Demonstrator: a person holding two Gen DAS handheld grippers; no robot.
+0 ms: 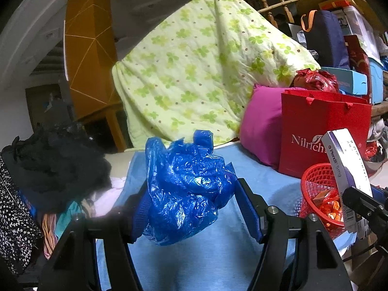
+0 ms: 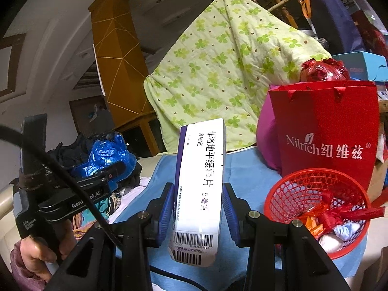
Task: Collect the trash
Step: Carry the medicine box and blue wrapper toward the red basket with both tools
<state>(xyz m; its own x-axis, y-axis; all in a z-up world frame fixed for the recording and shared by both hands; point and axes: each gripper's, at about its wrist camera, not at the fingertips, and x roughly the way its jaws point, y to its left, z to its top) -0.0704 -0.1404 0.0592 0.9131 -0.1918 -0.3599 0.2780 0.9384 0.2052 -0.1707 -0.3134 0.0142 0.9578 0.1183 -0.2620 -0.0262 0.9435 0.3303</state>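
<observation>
My left gripper (image 1: 192, 185) is shut on a crumpled blue plastic bag (image 1: 186, 189), held up over a light blue cloth (image 1: 198, 257). The right wrist view shows the same bag (image 2: 109, 155) at the left, with a hand (image 2: 36, 249) on that gripper's handle. My right gripper (image 2: 198, 188) is shut on a tall white and purple medicine box (image 2: 201, 169), standing upright between the pads with its barcode end toward the camera. The left wrist view catches that box (image 1: 346, 160) at its right edge. A red mesh basket (image 2: 312, 179) holding wrappers sits just right of it.
A red paper bag (image 2: 325, 126) stands behind the basket, with a pink cushion (image 1: 262, 126) beside it. A green floral quilt (image 1: 198, 68) hangs over the railing at the back. A pile of dark clothes (image 1: 53, 165) lies to the left. Boxes and bags crowd the far right.
</observation>
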